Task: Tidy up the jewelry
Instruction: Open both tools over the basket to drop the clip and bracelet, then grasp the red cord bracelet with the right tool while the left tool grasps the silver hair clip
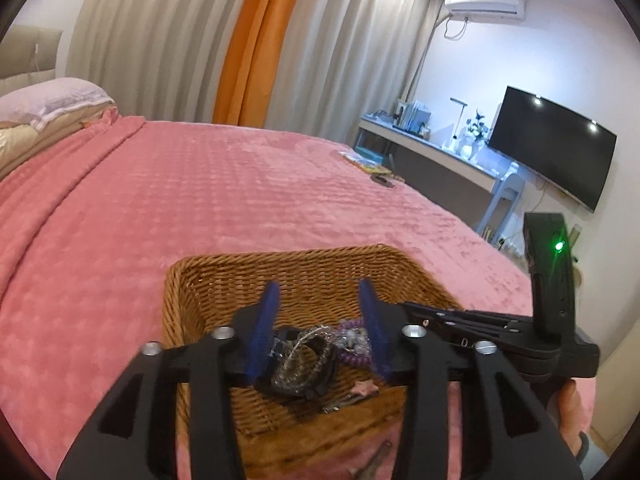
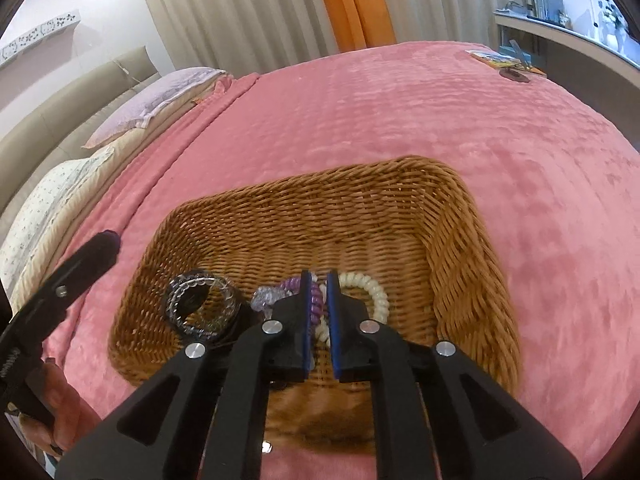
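Left wrist view: left gripper hovers over the wicker basket on the pink bed, jaws apart, nothing between them.
Right gripper: jaws nearly together, narrow gap, over the coil ties; no grip visible.
Jewelry location: bracelet tangle, purple coil and cream coil lie along the basket's near wall.
Handling (judged): light, springy, tangle-prone; pinch one coil loop at its free outer edge.
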Available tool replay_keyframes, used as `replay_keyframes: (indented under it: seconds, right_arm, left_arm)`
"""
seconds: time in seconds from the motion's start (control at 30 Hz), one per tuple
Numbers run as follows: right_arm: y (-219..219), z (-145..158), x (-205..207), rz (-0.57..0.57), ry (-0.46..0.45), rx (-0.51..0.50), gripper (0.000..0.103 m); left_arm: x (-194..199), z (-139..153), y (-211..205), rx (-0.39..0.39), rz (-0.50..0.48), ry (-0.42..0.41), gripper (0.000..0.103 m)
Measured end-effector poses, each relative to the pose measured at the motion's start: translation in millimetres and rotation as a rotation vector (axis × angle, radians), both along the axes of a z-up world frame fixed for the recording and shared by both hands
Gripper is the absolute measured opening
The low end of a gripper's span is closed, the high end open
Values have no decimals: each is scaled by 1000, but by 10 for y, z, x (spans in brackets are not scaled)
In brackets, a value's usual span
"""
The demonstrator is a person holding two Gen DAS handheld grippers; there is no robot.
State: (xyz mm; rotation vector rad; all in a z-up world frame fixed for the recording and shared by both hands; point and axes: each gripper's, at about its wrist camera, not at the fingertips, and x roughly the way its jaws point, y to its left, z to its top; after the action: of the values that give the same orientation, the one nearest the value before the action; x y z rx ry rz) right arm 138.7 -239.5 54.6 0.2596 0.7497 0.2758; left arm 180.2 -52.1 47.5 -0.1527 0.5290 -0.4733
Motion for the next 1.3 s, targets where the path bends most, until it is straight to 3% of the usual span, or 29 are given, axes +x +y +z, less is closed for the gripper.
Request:
replay_keyframes:
  seconds: [0.13, 0.17, 0.27, 0.4, 0.57, 0.8, 0.97, 1.17, 1.3]
  right_arm:
    - [-59, 79, -279, -2, -16, 28, 41]
    - [-64, 100, -357, -5, -25, 27, 44]
    - [-68, 137, -658, 6, -41, 45, 45]
    - [16, 102, -1016, 28, -44, 40, 45]
    - [277, -72, -1328, 78, -26, -16, 45]
    - [613, -473, -1475, 144, 42, -84, 45]
    - [744, -524, -1487, 166, 40, -157, 45]
    - [867, -589, -1428, 194, 73, -206, 27]
    - [916, -581, -1456, 186, 61, -239, 5]
  left_arm:
    - [-273, 124, 67, -23, -18, -15, 47]
    - [-366, 149, 94, -28, -20, -19, 50]
    - [-616, 198, 166, -34, -21, -35, 60]
    - [-1028, 212, 287, -10, 8, -53, 61]
    - [-1408, 24, 343, 57, 23, -28, 61]
    - [-1502, -429, 500, 52, 77, 77, 60]
    - [-1430, -607, 669, -5, 99, 139, 60]
    - [-1408, -625, 656, 1, 75, 155, 59]
    - [-1397, -622, 558, 36, 56, 164, 59]
